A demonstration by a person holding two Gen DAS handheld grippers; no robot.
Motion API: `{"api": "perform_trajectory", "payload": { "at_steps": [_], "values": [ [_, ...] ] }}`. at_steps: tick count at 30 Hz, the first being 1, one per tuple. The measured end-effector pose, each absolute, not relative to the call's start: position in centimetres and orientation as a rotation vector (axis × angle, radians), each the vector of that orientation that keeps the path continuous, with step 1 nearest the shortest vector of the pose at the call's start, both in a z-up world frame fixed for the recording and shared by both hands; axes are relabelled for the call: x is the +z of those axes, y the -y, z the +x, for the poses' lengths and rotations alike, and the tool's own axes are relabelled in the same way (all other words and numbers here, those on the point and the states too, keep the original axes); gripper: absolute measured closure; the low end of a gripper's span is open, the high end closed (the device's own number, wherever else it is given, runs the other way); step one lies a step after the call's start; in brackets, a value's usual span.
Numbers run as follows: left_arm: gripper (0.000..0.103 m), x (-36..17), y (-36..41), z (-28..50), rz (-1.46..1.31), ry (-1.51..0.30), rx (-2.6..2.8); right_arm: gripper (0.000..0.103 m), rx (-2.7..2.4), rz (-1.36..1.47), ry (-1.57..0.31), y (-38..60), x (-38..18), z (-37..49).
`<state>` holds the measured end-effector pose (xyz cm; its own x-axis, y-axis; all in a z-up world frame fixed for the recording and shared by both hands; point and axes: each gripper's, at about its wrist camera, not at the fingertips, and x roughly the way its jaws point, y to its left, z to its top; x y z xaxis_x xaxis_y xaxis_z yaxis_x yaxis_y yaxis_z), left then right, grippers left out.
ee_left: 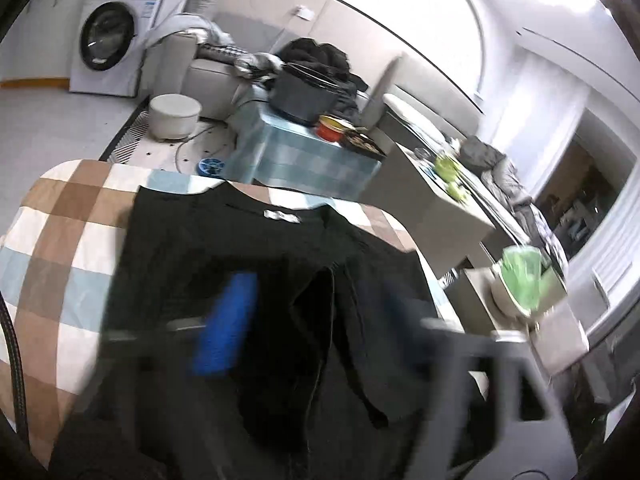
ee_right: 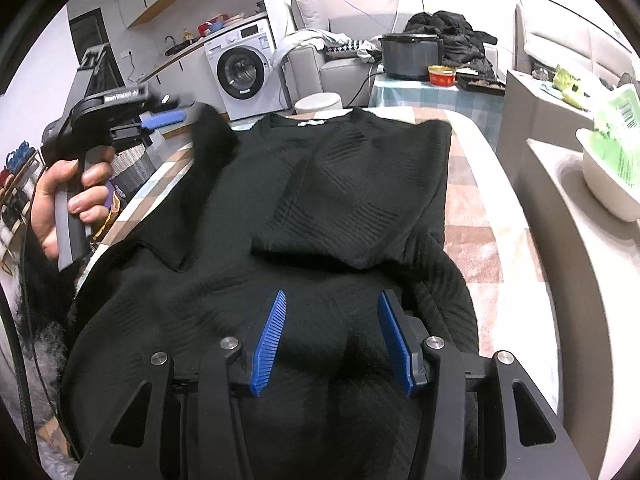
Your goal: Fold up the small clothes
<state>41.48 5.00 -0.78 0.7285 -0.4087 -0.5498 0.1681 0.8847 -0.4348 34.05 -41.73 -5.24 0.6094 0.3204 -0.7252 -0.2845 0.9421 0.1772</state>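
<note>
A: Left wrist view. Heavy blur. Left gripper (ee_left: pixel 316 328) over the black sweater (ee_left: pixel 248 256), blue pads (ee_left: pixel 226 324) wide apart, nothing caught between them. Sweater lies on the checked cloth (ee_left: pixel 68 216).

B: Right wrist view. Right gripper (ee_right: pixel 332 332) low over the sweater's (ee_right: pixel 360 184) near hem, jaws partway apart; whether the pads (ee_right: pixel 272 336) pinch fabric, cannot tell. One sleeve folded across the chest. A hand (ee_right: pixel 68 200) holds the left gripper (ee_right: pixel 160 120) raised at the sweater's far left edge.
</note>
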Motion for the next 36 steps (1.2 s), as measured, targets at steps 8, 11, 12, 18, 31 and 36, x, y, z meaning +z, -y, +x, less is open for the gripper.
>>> {"api": "perform_trajectory", "payload": {
  "at_steps": [8, 11, 12, 18, 31, 36],
  "values": [
    [0.026, -6.5, -9.9, 40.0, -0.229, -0.872, 0.031, 0.049, 0.336, 0.073, -0.858, 42.3, -6.0, 34.1],
    [0.038, -9.5, -11.1, 40.4, -0.182, -0.980, 0.126, 0.049, 0.358, 0.063, -0.857, 41.6, -5.9, 34.3],
    [0.044, -10.0, -11.3, 40.3, -0.175, -0.998, 0.123, 0.049, 0.362, 0.061, -0.854, 41.5, -5.9, 34.3],
    [0.092, -10.6, -10.3, 40.8, -0.090, -0.989, 0.068, 0.049, 0.352, 0.060, -0.862, 41.7, -6.0, 34.2],
    [0.098, -8.6, -18.0, 39.1, -0.348, -0.914, 0.218, 0.049, 0.331, 0.062, -0.878, 42.2, -6.3, 35.0],
    [0.071, -7.9, -17.1, 38.5, -0.346, -0.920, 0.151, 0.049, 0.327, 0.071, -0.891, 42.1, -6.6, 35.4]
  ]
}}
